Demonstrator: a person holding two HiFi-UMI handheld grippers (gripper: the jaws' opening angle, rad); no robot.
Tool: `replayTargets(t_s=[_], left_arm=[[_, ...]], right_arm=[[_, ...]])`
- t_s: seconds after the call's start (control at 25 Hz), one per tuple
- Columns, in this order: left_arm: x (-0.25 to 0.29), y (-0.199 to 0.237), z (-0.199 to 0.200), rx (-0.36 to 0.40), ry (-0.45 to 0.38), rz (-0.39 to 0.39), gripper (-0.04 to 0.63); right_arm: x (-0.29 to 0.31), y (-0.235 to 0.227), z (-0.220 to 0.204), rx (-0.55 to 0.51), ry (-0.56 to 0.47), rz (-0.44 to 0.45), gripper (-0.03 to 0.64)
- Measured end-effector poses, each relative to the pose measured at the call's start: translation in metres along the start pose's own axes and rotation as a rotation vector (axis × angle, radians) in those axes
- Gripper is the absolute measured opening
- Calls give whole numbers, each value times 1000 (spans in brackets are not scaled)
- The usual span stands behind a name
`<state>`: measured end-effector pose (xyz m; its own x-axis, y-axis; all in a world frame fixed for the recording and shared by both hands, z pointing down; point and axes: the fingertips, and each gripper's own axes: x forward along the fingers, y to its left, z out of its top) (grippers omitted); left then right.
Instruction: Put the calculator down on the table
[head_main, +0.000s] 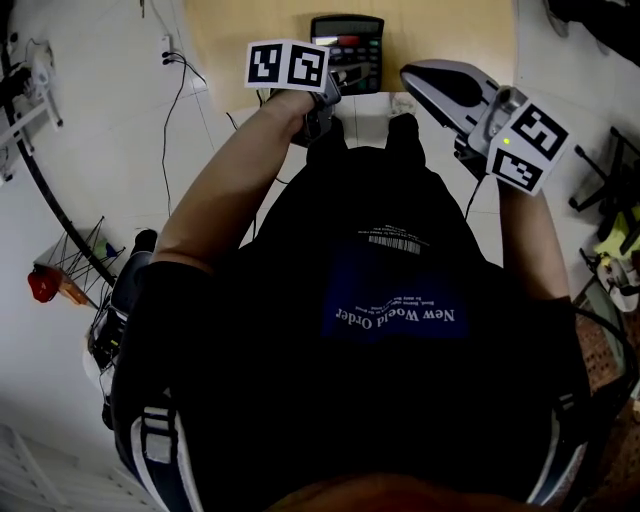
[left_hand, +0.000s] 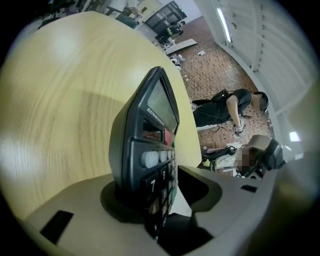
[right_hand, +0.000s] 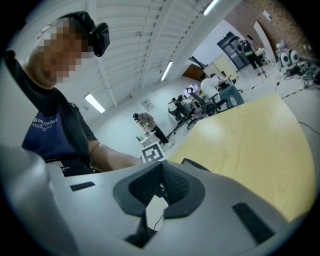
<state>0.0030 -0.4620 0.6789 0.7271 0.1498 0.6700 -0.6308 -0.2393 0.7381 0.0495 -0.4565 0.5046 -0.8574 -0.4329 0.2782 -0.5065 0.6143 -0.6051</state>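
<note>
- Any writing to read?
- "New World Order" on the person's shirt (head_main: 400, 312), and a "7" key on the calculator (head_main: 347, 50).
- Where does the calculator lie?
- On the table (head_main: 240, 35), at twelve o'clock in the head view. Its near end is between the spread jaws of the left gripper (left_hand: 172, 187), with one pad clear of it.
- And the right gripper (right_hand: 159, 167)?
- Pressed together and empty, at four o'clock from the calculator.

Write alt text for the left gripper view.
A dark calculator stands between the left gripper's grey jaws, its back against one pad, the other jaw clear of its keys. Behind it lies a pale wooden table.
</note>
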Motion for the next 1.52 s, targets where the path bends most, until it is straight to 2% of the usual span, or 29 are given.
replayTargets(t_s=[0.08,0.2,0.28,0.52,0.6,0.72,0.8,1.24,1.52], left_arm=[[1,-2,-1,11,11,18,203],[0,-1,-3,16,25,43,207],[-3,2,-2,46,29,89,207],[-7,5,0,117,35,194,275],[-7,7,-2,166,50,242,287],[-11,15,-3,302,85,355,291],[-15,20,-4,362,98,404,295],[-25,22,2,343,87,402,310],[-42,25,16,337,47,455,310]], right_arm=[[-2,2,0,1,-8,0,-12],[-6,3,1,3,-18,-1,-13],[-9,2,2,3,-19,-2,-13],[-14,6,3,4,-21,5,-12],[-16,8,2,-1,-19,7,-14],[-19,8,4,-4,-21,1,-13],[-18,10,7,-7,-22,-2,-13],[-21,20,6,-34,-17,2,-12],[-39,26,9,-63,-19,13,-13]])
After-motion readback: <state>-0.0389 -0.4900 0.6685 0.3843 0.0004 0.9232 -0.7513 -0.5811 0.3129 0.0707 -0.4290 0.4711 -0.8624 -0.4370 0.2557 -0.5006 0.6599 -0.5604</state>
